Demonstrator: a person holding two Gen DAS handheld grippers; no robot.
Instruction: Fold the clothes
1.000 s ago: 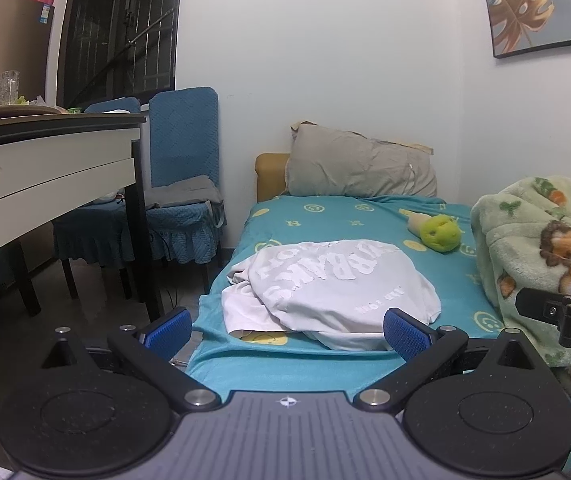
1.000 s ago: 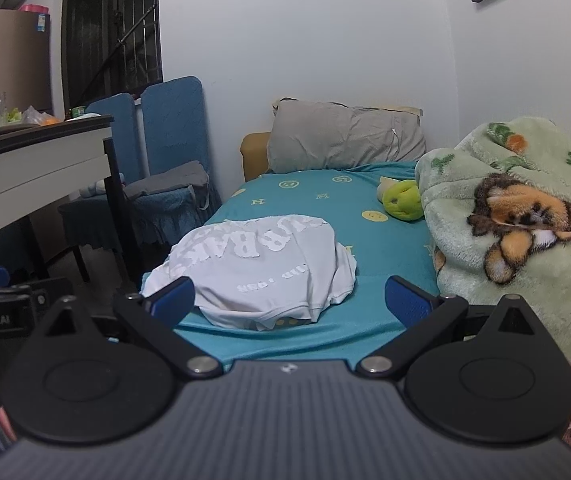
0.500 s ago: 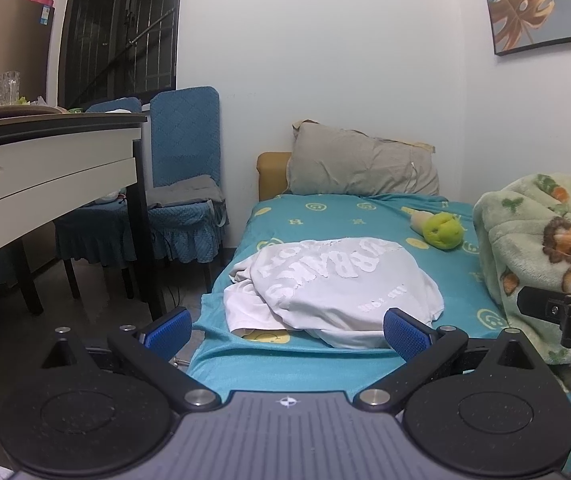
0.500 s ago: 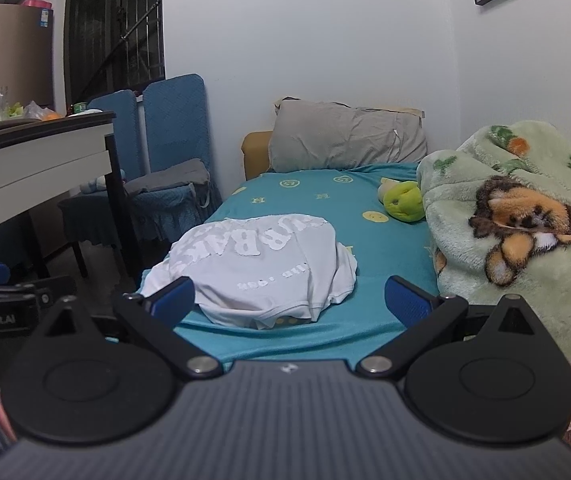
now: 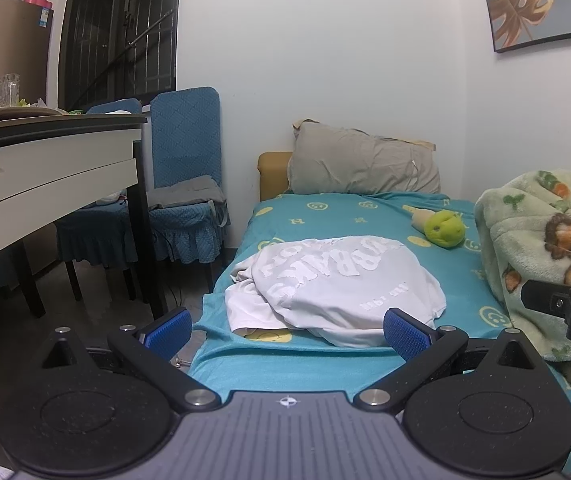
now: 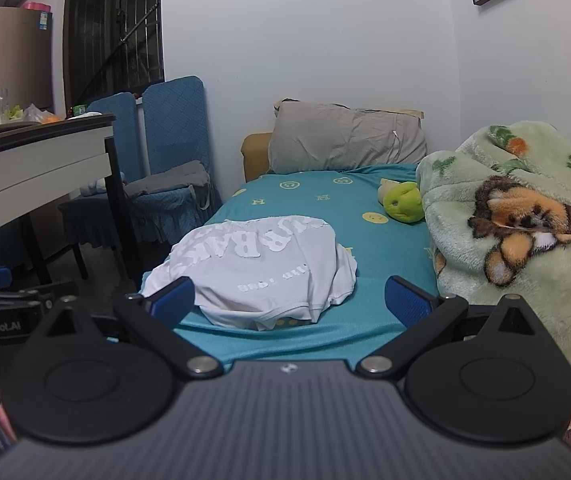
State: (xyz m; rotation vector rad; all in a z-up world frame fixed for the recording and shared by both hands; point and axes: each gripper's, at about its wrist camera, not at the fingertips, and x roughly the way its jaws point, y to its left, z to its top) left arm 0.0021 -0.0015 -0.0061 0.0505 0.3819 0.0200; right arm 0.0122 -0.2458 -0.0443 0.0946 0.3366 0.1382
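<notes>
A crumpled white T-shirt (image 5: 333, 284) (image 6: 261, 264) with raised white lettering lies in a heap on the teal bed sheet (image 5: 365, 220) (image 6: 317, 200), near the foot of the bed. My left gripper (image 5: 285, 334) is open, short of the bed's near edge, with the shirt ahead between its blue pads. My right gripper (image 6: 289, 300) is open too, just before the shirt's front hem, and holds nothing. The right gripper's body (image 5: 565, 304) shows at the right edge of the left wrist view.
A green fleece blanket (image 6: 525, 224) with a lion print is piled on the bed's right side. A green plush toy (image 5: 443, 228) and a grey pillow (image 5: 365, 164) lie farther back. A white table (image 5: 45, 168) and blue chairs (image 5: 185, 184) stand left of the bed.
Both grippers have crept slightly forward toward the bed, so the shirt sits a little lower and nearer in each view. Both stay open.
</notes>
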